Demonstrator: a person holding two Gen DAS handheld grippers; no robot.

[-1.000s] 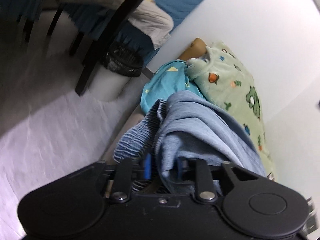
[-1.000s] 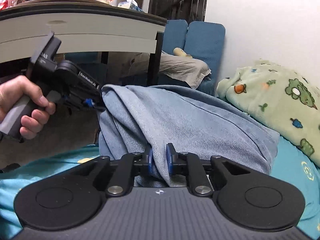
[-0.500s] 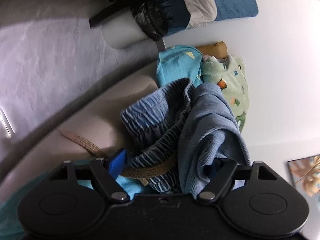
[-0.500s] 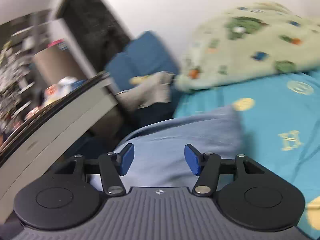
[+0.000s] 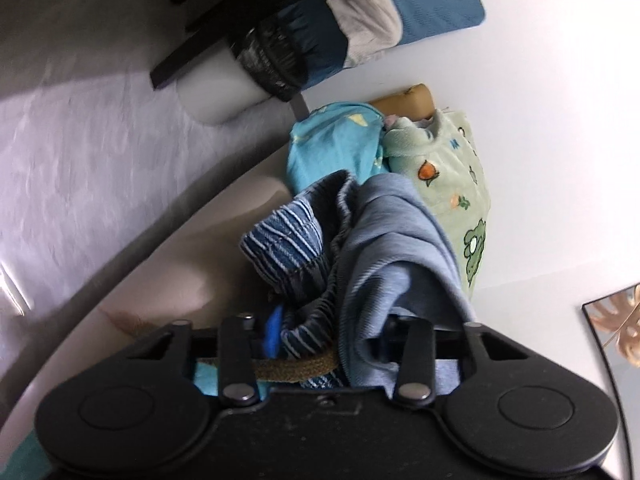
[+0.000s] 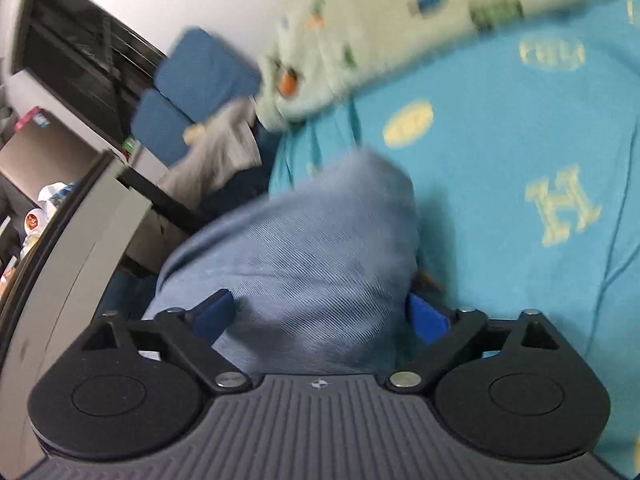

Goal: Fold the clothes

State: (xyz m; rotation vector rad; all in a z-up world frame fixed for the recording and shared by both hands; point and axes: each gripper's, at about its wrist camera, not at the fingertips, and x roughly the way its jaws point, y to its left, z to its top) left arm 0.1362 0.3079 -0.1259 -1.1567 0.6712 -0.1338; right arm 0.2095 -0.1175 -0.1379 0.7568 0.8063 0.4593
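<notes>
Blue-padded and closing: left gripper (image 5: pixel 332 336), with the blue twill garment (image 5: pixel 392 248) bunched thick between the jaws. Striped waistband side against the visible pad (image 5: pixel 272 332), far pad buried under a drape of the same cloth. Looks like a pinch at the waistband end, taken to keep that end up off the bed as the anchor for a fold. Also crossing the jaw gap, a brown woven strap (image 5: pixel 296 366); cannot tell whether caught in the grip or merely lying beneath it.

Opening wide on the other side: right gripper (image 6: pixel 320 316), with a hump of that garment between the spread pads and pressed by neither. Reads as a let-go, meant to leave this end lying on the turquoise bedsheet (image 6: pixel 520 140) and free the hand for a fresh hold. Too blurred to judge the flatness of the cloth there.

Just past the garment and touching its far edge in the left wrist view, a pale green fleece blanket (image 5: pixel 452 184) printed with animals, heaped along the white wall (image 5: pixel 540 120). Probably pushed there to clear sheet for folding.

Further off, beyond the end of the bed, a white bin with a black liner (image 5: pixel 240 84) tucked beside a dark table leg. Behind it, blue cushions (image 5: pixel 436 0) with a grey cloth (image 5: pixel 368 16) thrown over.

By the look of the heap: fold barely begun, with no flat layer or crease yet on show.
</notes>
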